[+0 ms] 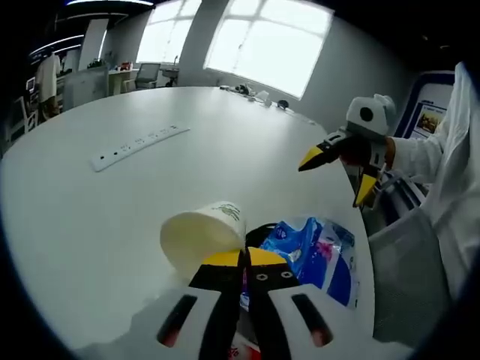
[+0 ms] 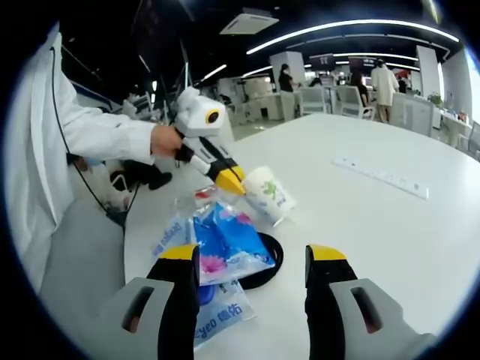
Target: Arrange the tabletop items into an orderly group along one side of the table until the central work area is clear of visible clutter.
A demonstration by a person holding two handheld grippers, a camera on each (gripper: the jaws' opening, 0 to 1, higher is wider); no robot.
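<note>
Both views face each other, close over, seemingly, one shared table [image 1: 90, 225] edge.

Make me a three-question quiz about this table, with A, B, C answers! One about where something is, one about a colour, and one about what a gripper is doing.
1. Where does the paper cup lie?
A. on its side beside the blue packets
B. upright by the power strip
C. on the floor

2. What colour are the tissue packets?
A. green
B. mostly blue
C. black

3. How does the right gripper stand?
A. shut on the cup
B. shut on a packet
C. open, holding nothing

Answers:
1. A: the cup is tipped over next to the packets, far from the power strip.
2. B: blue wrappers with white print.
3. C: its jaws stand wide apart with bare table between them.
</note>
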